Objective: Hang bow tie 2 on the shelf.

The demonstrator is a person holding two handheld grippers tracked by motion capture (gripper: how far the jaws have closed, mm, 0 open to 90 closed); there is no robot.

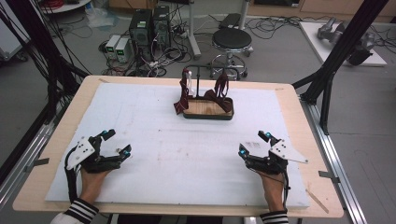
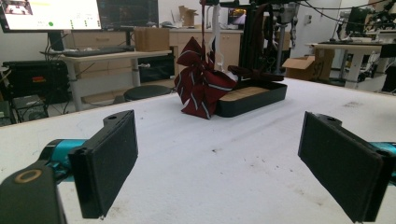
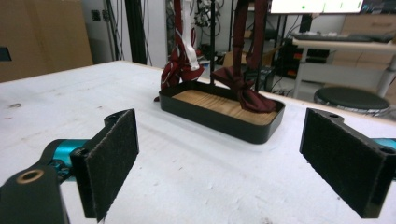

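A black tray (image 1: 208, 115) with a wooden floor stands at the far middle of the white mat, with a thin black stand rising from it. Dark red striped ties hang from the stand; one tie (image 2: 200, 88) spills over the tray's left side and another tie (image 3: 247, 95) lies in the tray (image 3: 219, 122). A white strap (image 3: 188, 32) hangs there too. My left gripper (image 1: 116, 143) rests open at the near left, and my right gripper (image 1: 254, 144) rests open at the near right. Nothing is between the pads (image 2: 109, 163) of either one.
The white mat (image 1: 154, 154) covers most of the wooden table. Beyond the far edge stand a black stool (image 1: 231, 41), computer towers (image 1: 148, 25) and loose cables. Black frame posts (image 1: 343, 46) rise at the right.
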